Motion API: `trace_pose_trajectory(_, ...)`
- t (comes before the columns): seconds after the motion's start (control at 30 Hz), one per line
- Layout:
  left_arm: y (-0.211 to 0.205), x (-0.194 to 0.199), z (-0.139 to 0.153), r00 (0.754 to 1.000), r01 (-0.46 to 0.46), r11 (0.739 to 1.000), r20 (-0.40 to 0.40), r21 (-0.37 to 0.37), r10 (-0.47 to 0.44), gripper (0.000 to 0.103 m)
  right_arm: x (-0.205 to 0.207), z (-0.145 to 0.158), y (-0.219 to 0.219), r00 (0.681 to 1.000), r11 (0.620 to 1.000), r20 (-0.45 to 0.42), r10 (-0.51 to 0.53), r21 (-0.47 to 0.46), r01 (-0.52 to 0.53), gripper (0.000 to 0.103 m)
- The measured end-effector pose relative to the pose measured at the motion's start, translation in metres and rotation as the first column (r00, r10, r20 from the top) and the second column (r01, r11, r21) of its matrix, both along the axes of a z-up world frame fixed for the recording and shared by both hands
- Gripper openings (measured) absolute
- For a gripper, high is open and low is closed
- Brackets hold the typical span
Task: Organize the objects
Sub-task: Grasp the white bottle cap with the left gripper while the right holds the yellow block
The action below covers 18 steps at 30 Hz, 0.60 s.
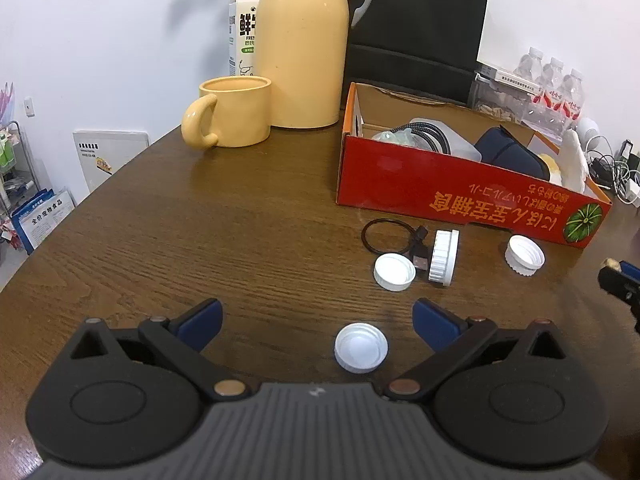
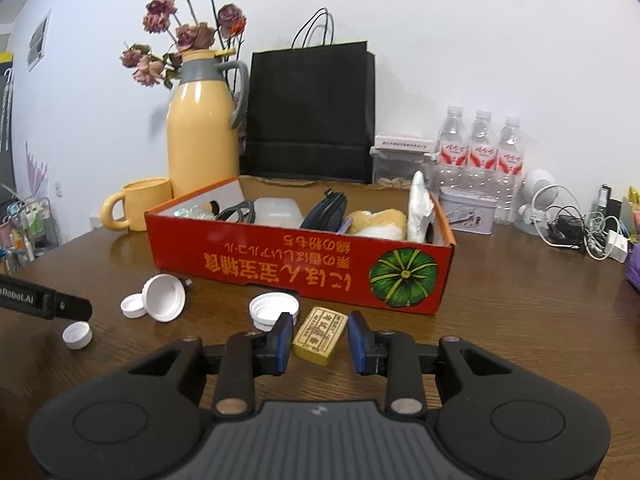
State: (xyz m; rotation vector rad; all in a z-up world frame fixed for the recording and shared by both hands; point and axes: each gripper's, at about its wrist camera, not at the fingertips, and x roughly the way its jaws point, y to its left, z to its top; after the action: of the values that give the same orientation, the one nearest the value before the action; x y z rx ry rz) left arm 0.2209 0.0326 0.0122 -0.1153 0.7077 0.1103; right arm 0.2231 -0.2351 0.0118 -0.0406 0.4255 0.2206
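As pads flank it: right claw (image 2: 319,342) spread, yellow rectangular block (image 2: 319,334) unpinched | left claw (image 1: 317,322) spread

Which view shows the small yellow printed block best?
The right wrist view: the yellow block lies on the table between the right hand-held gripper fingers, its printed top face clear. The left wrist view shows only a small tan corner at its right edge, which may be the block.

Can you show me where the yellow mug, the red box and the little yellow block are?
yellow mug (image 1: 236,118), left wrist view, its side wall.
red box (image 2: 280,258), right wrist view, its printed front wall.
little yellow block (image 2: 319,335), right wrist view, its labelled top.
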Motion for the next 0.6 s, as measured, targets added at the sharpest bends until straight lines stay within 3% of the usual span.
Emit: trace_pose_trajectory(0.6, -0.0071, -0.0056, -0.0087, 0.999, 0.020, 1.000, -0.039, 0.021, -0.019, 0.103, -0.0099, 0.0000, -0.0002, 1.000, 1.000, -0.001, -0.007, 0.005, 0.007, 0.028)
